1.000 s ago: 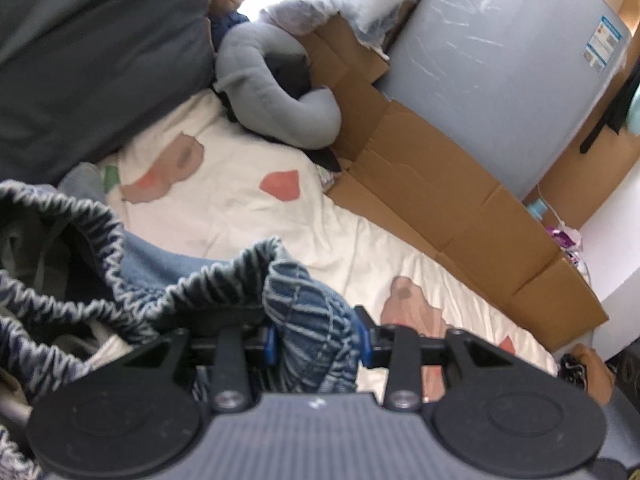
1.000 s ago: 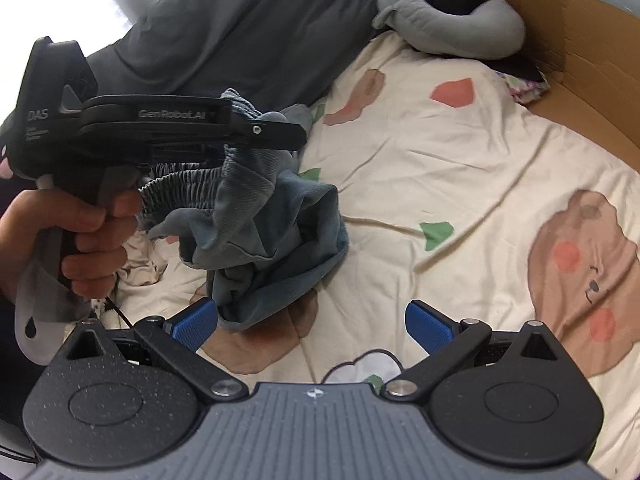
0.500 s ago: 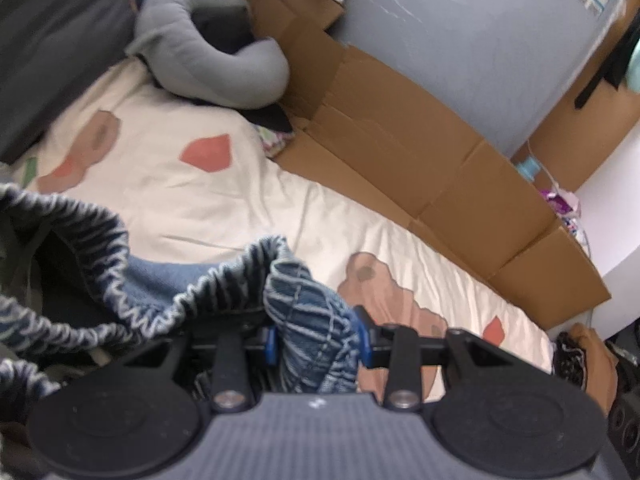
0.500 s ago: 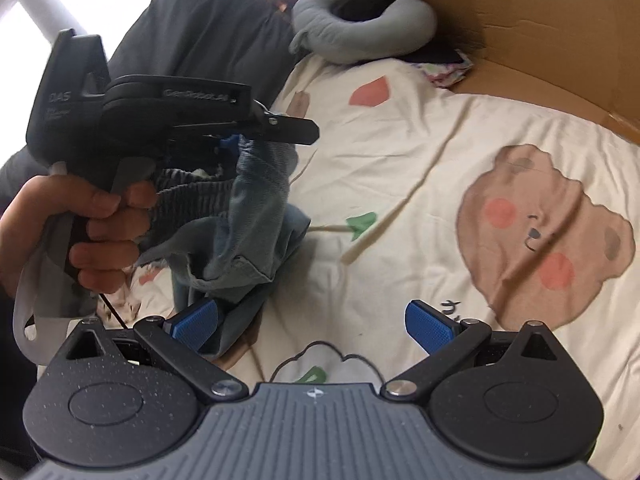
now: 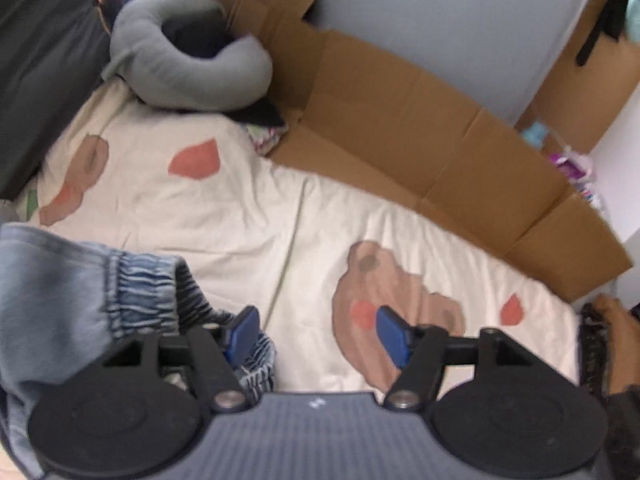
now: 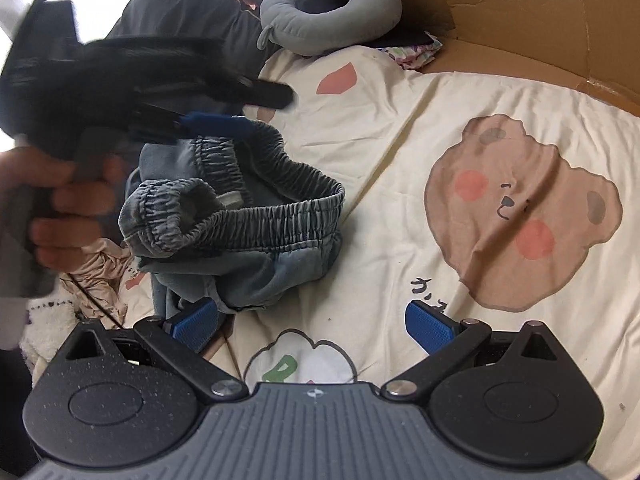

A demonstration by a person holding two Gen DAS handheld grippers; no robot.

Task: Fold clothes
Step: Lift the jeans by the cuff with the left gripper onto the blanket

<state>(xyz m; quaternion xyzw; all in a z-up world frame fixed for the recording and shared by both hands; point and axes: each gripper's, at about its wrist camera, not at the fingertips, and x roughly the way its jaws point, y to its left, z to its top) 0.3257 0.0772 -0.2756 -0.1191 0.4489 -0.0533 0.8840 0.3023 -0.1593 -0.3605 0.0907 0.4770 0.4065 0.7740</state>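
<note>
Denim pants (image 6: 240, 216) with a gathered elastic waistband sit crumpled on the bed sheet (image 6: 400, 152), at about 9 o'clock in the right wrist view, waistband standing open in a loop, legs bunched under it. In the left wrist view the same pants (image 5: 80, 304) fill the 8 o'clock corner, waistband edge lying against the left pad.

Left claw (image 5: 316, 330): jaws opening, blue pads well apart, nothing pressed between them; fabric only touches the outer left pad (a striped bit of waistband shows just below it). From the right wrist view the left claw (image 6: 240, 108) is blurred, hovering over the waistband at 10 o'clock, held by a hand (image 6: 60, 208) at 9 o'clock.

Right claw (image 6: 316, 326): spread wide, nothing between the pads; the left pad sits just beside the lower edge of the pants, contact unclear.

Sheet is cream with a brown bear face print (image 6: 520, 216) at 3 o'clock. Grey U-shaped pillow (image 6: 332, 16) at 12 o'clock, dark grey cushion (image 6: 180, 12) beside it at 11. Flattened cardboard (image 5: 420, 152) runs along the far edge of the bed, 1 to 3 o'clock in the left view. Beige crumpled cloth (image 6: 96, 276) near the hand, at 8 o'clock.
</note>
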